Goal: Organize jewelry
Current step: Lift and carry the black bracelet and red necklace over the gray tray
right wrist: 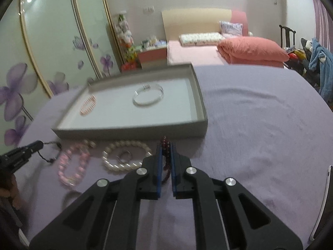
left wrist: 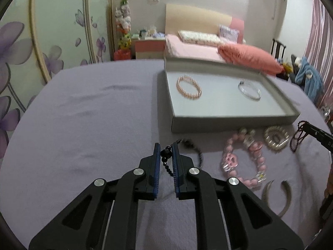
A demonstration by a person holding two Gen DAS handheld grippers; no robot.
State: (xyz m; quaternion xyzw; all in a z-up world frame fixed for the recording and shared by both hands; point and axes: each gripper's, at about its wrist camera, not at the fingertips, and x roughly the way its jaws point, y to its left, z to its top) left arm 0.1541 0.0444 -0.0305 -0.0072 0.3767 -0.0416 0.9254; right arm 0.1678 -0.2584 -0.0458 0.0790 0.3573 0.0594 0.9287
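1. The tabletop (left wrist: 83, 114) wears a matt lilac cloth, softly wrinkled.
2. The tray (left wrist: 233, 123) looks like matt grey cardboard.
3. The left gripper (left wrist: 166, 153) is matt black plastic (shiny metal pins at the joints).
4. The pearl bracelet (right wrist: 124, 156) is glossy; the clear bangle (right wrist: 147, 95) gleams like glass.

A grey tray (left wrist: 233, 123) holds a pink pearl bracelet (left wrist: 189, 87) and a clear bangle (left wrist: 249, 90), well apart. In front of the tray lie a pink bead bracelet (left wrist: 243, 162) and a white pearl bracelet (left wrist: 275, 137). A black bead string (left wrist: 166, 158) and a dark red bead string (right wrist: 165, 158) hang pinched, lifted.
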